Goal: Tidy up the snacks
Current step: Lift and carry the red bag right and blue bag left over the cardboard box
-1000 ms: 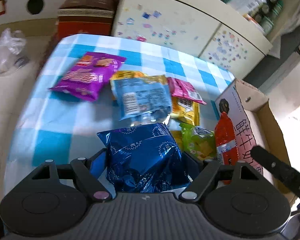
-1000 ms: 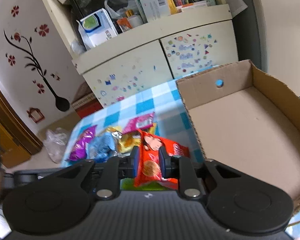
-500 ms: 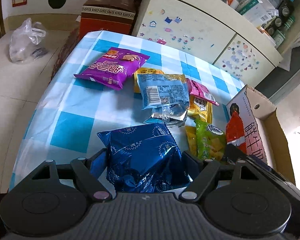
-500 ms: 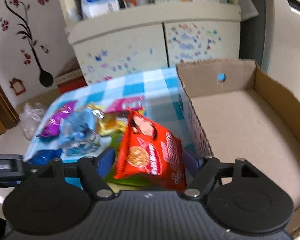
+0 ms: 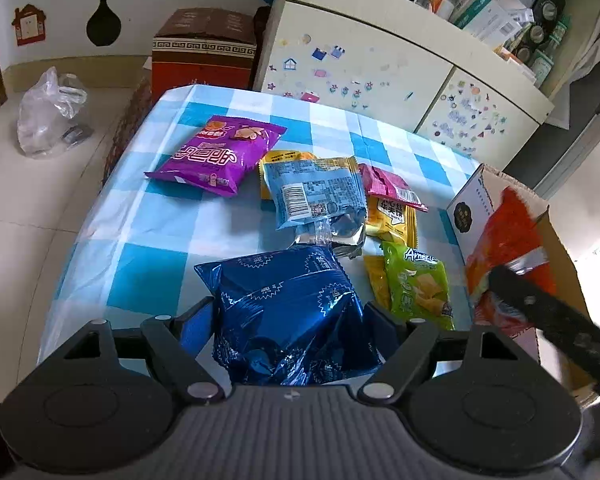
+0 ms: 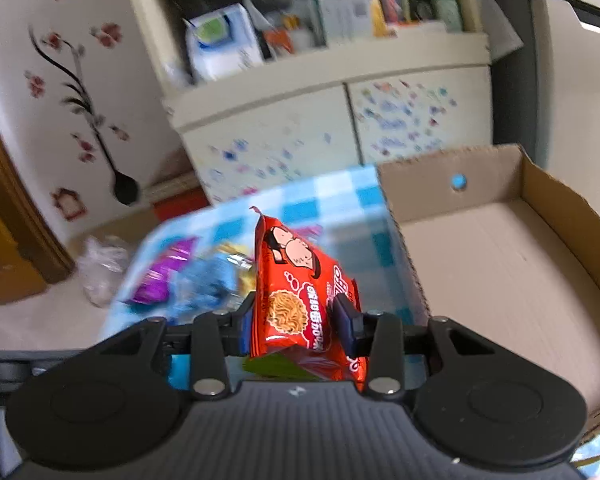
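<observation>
Snacks point(image 5: 316, 196) lie on checked tablecloth point(image 5: 148, 240) beside stickered cabinet point(image 5: 360, 80).

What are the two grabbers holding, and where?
Left gripper clasps the crinkly dark blue foil bag by its sides. Right gripper, jaws closing, pinches the red noodle-snack packet near its bottom.

The blue bag point(image 5: 292, 316) is hiding the left gripper's fingers and the cloth beneath it. The red pack point(image 6: 300, 300) is covering much of the green bag point(image 6: 268, 368) under it, and motion is blurring the heap of snacks point(image 6: 196, 276) behind. The picture's edge is cutting off the box point(image 6: 512, 264) at right.
</observation>
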### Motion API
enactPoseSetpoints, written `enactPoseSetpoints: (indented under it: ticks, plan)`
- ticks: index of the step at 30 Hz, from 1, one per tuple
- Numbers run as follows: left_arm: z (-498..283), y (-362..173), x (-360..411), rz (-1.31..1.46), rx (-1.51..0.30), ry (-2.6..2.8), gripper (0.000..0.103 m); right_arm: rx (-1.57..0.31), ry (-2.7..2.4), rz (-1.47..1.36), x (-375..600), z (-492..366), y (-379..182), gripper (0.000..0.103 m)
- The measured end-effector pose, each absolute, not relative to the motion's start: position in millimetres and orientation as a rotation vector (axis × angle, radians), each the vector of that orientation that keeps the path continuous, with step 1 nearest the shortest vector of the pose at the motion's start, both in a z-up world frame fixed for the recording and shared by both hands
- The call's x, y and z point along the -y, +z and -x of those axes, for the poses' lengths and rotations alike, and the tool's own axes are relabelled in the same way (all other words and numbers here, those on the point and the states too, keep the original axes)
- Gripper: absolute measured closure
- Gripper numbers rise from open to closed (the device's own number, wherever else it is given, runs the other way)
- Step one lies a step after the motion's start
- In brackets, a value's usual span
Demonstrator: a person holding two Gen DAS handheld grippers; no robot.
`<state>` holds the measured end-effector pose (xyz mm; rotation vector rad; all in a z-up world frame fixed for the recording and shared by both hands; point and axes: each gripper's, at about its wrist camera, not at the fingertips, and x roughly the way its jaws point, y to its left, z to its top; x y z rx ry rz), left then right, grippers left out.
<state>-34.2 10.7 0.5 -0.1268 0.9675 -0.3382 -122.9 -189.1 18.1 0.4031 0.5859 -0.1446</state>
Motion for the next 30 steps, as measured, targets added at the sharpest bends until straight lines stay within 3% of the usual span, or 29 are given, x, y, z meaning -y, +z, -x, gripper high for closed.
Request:
enactPoseSetpoints:
  ticks: [19,30]
  plan:
    - [69.0,17.6,-17.8,0.167,-0.931,-0.3,0.02,-0.547,-0.053,-0.454,183.4,159.9,44.4,0.064]
    - [88.2,46.8,19.7,0.152,-0.88,-0.381,0.02,-0.454,-0.126,-0.519,222.1,180.7,74.0,0.064]
